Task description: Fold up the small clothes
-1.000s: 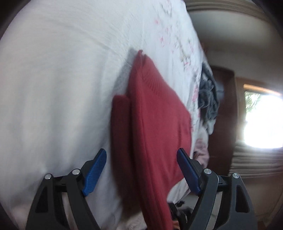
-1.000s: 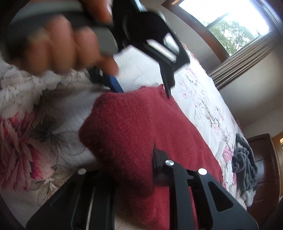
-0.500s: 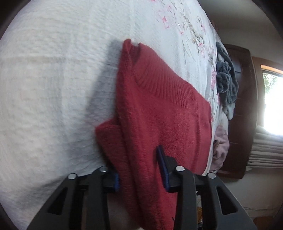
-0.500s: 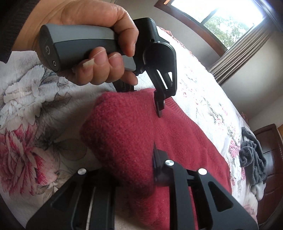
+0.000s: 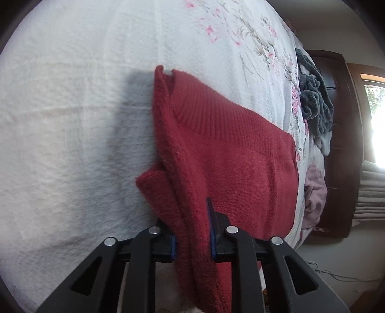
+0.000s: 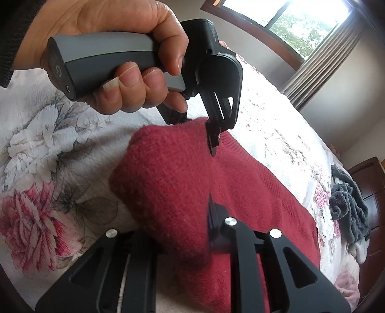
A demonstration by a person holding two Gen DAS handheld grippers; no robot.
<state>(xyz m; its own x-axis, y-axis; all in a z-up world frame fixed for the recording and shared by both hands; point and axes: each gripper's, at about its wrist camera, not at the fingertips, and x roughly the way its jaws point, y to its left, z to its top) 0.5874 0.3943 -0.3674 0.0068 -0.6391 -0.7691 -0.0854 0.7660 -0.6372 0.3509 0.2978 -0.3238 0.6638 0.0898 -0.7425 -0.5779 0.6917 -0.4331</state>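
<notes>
The left hand-held gripper [image 5: 192,238] is clamped on a folded edge of the red sweater [image 5: 231,154], its 2 blue-padded fingers pressed into the knit from either side. In the right wrist view the same left hand-held gripper [image 6: 214,142] comes down from above onto the sweater's far edge, and a person's hand [image 6: 125,60] wraps its grey handle.

The right hand-held gripper [image 6: 185,231] grips a thick bunched fold of the red sweater [image 6: 173,183] at the near edge; the knit fills the space between its 2 fingers and bulges up over them.

The sweater lies on the bed [image 5: 72,120], on a white cover with a pink floral print, its ribbed band showing toward the far side. Further along the bed, well apart from the sweater, sit a dark grey garment [image 5: 315,103] and a pale pink garment [image 5: 315,192]. Beyond them is a dark wooden headboard [image 5: 341,144], and a bright window [image 6: 286,14] with a striped curtain [image 6: 320,65].
</notes>
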